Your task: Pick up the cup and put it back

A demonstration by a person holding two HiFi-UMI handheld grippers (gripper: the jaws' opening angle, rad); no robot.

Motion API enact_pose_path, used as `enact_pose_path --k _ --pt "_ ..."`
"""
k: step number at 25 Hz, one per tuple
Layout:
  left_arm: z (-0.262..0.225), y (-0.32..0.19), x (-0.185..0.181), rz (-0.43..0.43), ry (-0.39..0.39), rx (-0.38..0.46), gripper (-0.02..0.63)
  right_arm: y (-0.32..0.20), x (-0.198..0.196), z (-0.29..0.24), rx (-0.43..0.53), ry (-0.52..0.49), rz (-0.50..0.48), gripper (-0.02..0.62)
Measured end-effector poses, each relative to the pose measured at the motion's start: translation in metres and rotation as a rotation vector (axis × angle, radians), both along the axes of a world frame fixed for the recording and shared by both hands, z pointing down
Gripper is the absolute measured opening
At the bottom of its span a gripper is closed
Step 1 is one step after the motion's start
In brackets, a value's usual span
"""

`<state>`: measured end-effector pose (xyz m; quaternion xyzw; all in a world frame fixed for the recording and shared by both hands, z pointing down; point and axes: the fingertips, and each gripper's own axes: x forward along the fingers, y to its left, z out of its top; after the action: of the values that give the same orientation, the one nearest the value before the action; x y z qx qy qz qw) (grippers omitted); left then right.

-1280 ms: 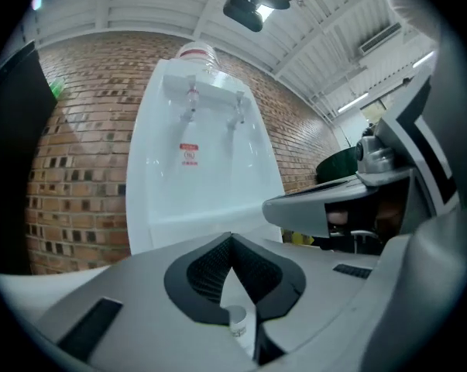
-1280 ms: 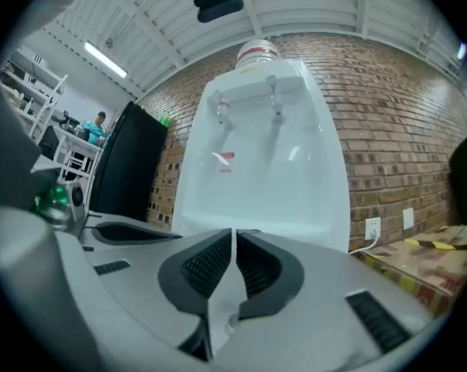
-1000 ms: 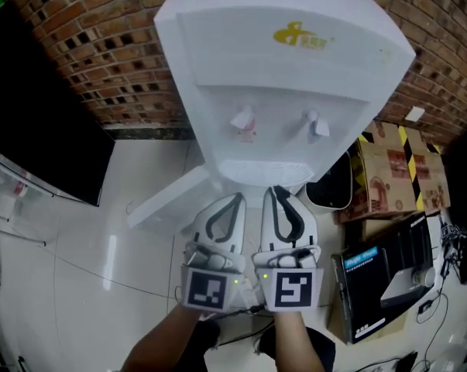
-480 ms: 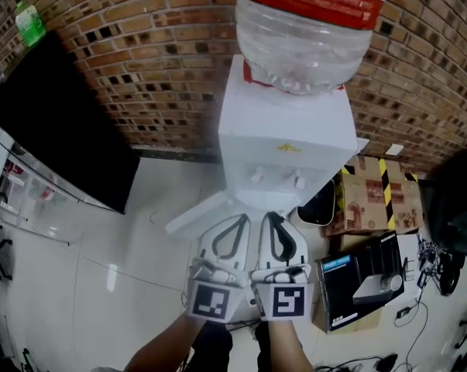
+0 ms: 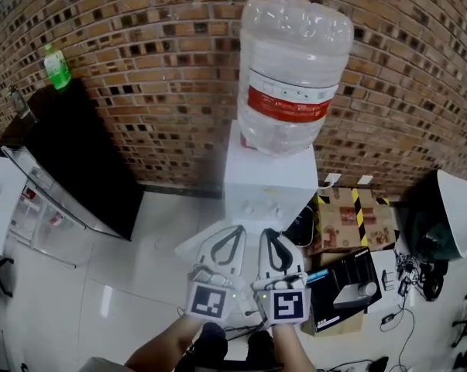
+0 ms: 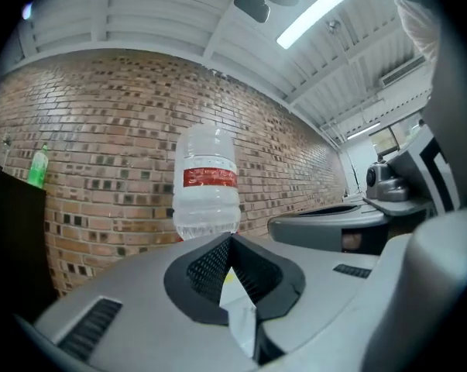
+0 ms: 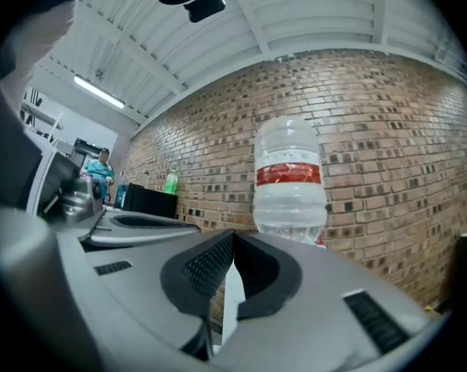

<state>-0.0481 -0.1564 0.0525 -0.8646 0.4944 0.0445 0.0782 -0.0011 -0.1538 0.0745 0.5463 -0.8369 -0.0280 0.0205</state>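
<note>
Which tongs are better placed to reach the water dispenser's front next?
Right, marginally. The right tongs point straight at the water dispenser, while the left tongs sit toward its left edge. Both are shut and empty, so neither has a head start otherwise.

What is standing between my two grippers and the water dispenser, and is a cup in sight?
Nothing visible. The left gripper and right gripper, both shut and empty, point at the water dispenser with open space between. No cup shows in any view.
</note>
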Motion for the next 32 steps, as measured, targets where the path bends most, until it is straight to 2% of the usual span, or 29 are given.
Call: enact_pose_path --k 9,14,17,23,32 --pt "-0.054 0.025 -0.014 0.064 0.056 0.019 0.003 0.028 -0.015 -0.063 -0.009 0.014 0.018 0.005" --pt "-0.068 0.047 -0.013 0.086 0.088 0.026 0.003 0.056 -0.020 -0.069 -0.015 0.009 0.000 0.005" --pt "-0.068 0.067 -0.006 0.084 0.078 0.021 0.003 0.078 -0.016 -0.069 -0.025 0.004 -0.013 0.005" --pt "-0.076 0.131 0.020 0.063 0.087 0.037 0.003 0.143 0.008 -0.075 -0.020 -0.029 -0.056 0.005" --pt "-0.081 0.255 0.064 0.055 0.084 0.034 0.003 0.265 0.046 -0.078 -0.023 -0.046 -0.092 0.003"
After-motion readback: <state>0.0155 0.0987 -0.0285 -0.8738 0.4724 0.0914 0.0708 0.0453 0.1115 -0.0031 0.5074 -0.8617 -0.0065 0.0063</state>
